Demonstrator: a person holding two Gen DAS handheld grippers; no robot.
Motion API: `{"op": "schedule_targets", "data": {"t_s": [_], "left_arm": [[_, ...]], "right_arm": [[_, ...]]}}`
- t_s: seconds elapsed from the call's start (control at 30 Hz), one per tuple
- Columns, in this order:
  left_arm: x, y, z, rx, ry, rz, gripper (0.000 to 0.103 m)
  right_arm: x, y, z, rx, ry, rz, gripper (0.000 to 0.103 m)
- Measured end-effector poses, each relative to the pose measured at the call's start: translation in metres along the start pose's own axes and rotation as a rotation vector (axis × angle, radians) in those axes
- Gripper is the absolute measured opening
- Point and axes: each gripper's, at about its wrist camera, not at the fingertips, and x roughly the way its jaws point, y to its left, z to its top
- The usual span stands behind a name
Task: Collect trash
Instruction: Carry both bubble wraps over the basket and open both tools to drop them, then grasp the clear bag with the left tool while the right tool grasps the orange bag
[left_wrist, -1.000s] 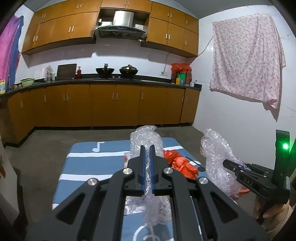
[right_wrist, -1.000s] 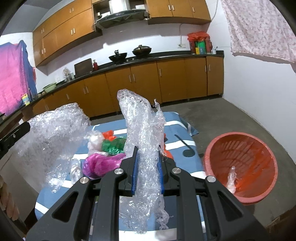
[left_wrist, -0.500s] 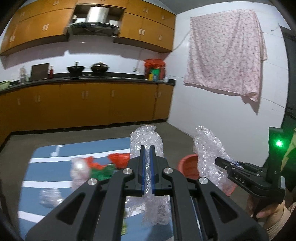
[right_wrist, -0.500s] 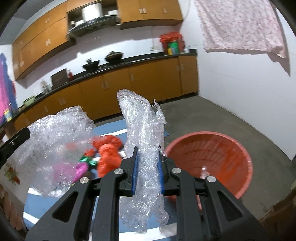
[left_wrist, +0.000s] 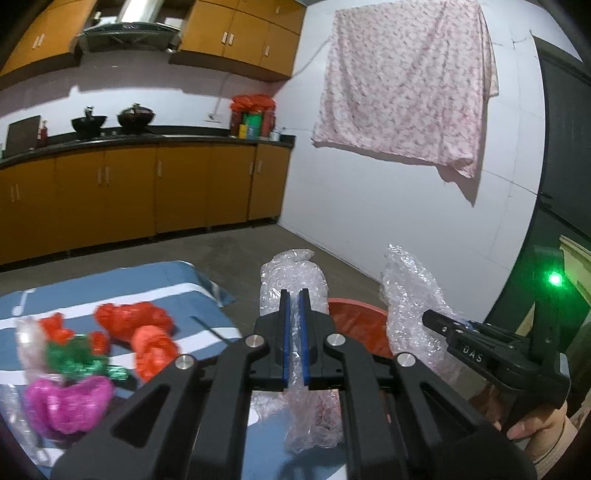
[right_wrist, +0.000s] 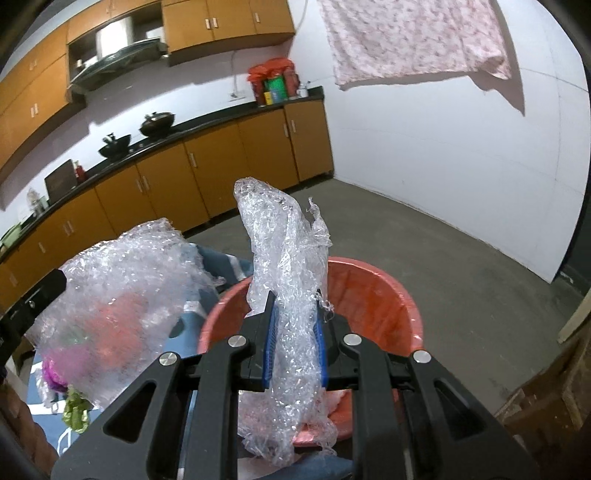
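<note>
My left gripper (left_wrist: 294, 295) is shut on a crumpled piece of clear bubble wrap (left_wrist: 291, 273), held above the table's right end. My right gripper (right_wrist: 295, 299) is shut on a second piece of clear bubble wrap (right_wrist: 284, 236) and holds it over the red basin (right_wrist: 391, 288) on the floor. The basin's rim also shows in the left wrist view (left_wrist: 354, 317). The right gripper and its wrap show in the left wrist view (left_wrist: 410, 291). The left gripper's wrap shows in the right wrist view (right_wrist: 125, 280).
Red (left_wrist: 129, 317), green (left_wrist: 70, 354) and pink (left_wrist: 66, 402) crumpled bags lie on the blue striped table (left_wrist: 110, 284). Orange kitchen cabinets (left_wrist: 129, 188) line the far wall. A pink cloth (left_wrist: 406, 85) hangs on the white right wall. The floor is bare concrete.
Both grippers have swung right with their bubble wrap, away from the table. The red basin now lies directly under the right gripper.
</note>
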Motion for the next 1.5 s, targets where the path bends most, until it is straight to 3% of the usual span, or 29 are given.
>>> {"op": "schedule_targets", "data": {"t_s": [0.5, 0.53, 0.63, 0.77, 0.93, 1.17, 1.5], "left_arm": [[0.065, -0.024, -0.013, 0.013, 0.060, -0.056, 0.008], [0.068, -0.024, -0.014, 0.005, 0.063, -0.053, 0.011], [0.070, -0.019, -0.018, -0.011, 0.070, -0.037, 0.040], [0.066, -0.011, -0.019, -0.019, 0.076, -0.015, 0.047], [0.051, 0.006, -0.019, -0.042, 0.072, 0.028, 0.054], [0.009, 0.032, -0.020, -0.044, 0.048, 0.128, 0.063], [-0.076, 0.100, -0.038, -0.100, 0.027, 0.346, 0.083]], "right_arm": [[0.020, -0.023, 0.000, 0.057, -0.008, -0.018, 0.018], [0.020, -0.023, 0.001, 0.056, -0.009, -0.014, 0.019], [0.020, -0.023, 0.000, 0.052, -0.014, -0.010, 0.026], [0.014, -0.023, -0.008, 0.057, -0.024, -0.022, 0.047], [0.007, -0.021, -0.007, 0.050, -0.040, -0.049, 0.057], [0.001, -0.005, -0.005, 0.034, -0.033, -0.045, 0.060], [-0.007, 0.053, -0.014, -0.047, -0.028, 0.032, 0.081]]}}
